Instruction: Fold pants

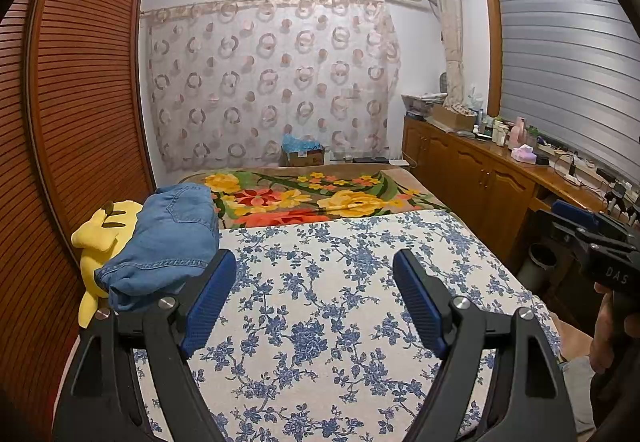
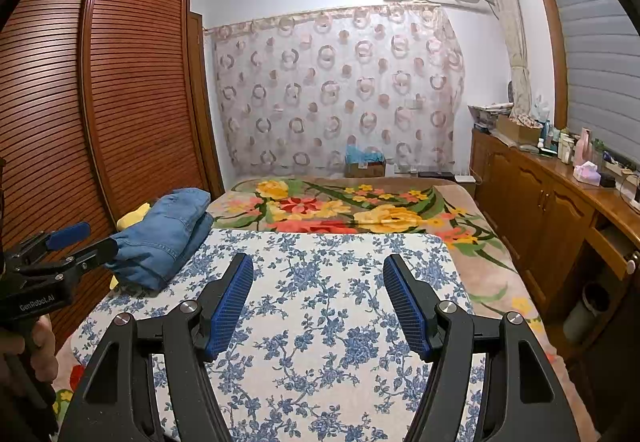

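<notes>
**Jeans folded at the bed's edge, both tongs empty**

Left wrist view puts the jeans (image 1: pixel 160 242) at the far left of the bed, a folded denim bundle lying partly on the blue-flowered sheet (image 1: pixel 340 302) and partly on a yellow plush toy (image 1: pixel 102 238) next to the wardrobe (image 1: pixel 80 102). From how they lie, I judge the folding done or nearly so.

My left tongs (image 1: pixel 314 298) are spread wide with nothing between the blue pads; the left pad sits just in front of the bundle's near corner, though I cannot tell whether it touches the cloth. My right tongs (image 2: pixel 318 302) are also spread and empty, over bare sheet, well apart from the jeans.

What could go wrong: the bundle rests on an uneven base, half on the soft toy, so a nudge from my left pad could tip it or slide the top layers open. The side by the wardrobe worries me most; a push that way could roll the jeans off the toy and down the gap beside the bed. If I pinch only the top layer to tidy it, I expect the fold to peel apart. Denim is stiff and heavy, so a loosened layer may spring back rather than stay put.

Pose: both tongs point forward along the bed, tilted slightly down at the sheet, side by side. In the right wrist view my left hand (image 2: pixel 28 346) wraps the grip low at the left; in the left wrist view my right hand (image 1: pixel 612 326) does the same at the right.
</notes>
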The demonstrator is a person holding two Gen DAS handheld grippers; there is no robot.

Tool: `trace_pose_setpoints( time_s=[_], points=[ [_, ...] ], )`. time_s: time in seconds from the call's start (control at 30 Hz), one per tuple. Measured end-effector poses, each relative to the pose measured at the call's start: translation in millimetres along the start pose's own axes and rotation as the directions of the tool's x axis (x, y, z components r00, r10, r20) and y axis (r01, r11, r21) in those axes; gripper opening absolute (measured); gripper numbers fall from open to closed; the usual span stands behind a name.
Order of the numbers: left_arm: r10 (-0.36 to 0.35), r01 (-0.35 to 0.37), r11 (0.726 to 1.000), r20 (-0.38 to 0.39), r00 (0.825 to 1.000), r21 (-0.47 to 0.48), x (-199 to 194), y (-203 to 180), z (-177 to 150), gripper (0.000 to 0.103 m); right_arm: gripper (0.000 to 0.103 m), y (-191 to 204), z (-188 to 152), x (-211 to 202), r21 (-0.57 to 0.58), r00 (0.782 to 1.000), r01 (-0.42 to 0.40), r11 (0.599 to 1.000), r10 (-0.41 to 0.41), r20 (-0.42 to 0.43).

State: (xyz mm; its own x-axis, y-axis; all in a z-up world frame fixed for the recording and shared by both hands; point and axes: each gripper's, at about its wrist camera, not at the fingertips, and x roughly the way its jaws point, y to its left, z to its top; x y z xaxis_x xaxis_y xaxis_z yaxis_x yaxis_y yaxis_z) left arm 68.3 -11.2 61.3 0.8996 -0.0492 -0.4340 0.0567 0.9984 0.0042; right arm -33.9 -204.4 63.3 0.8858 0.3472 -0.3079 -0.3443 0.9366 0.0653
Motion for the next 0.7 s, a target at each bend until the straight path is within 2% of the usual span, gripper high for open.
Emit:
trace_pose_setpoints(
  time_s=[0.7],
  points=[
    [-0.003, 0.003, 1.000, 0.001, 1.000, -0.002, -0.1, 2.3, -1.3, 0.081, 0.070, -2.2, -2.5, -1.0, -0.004, 1.000, 0.001, 1.000, -0.001, 0.014]
  ],
)
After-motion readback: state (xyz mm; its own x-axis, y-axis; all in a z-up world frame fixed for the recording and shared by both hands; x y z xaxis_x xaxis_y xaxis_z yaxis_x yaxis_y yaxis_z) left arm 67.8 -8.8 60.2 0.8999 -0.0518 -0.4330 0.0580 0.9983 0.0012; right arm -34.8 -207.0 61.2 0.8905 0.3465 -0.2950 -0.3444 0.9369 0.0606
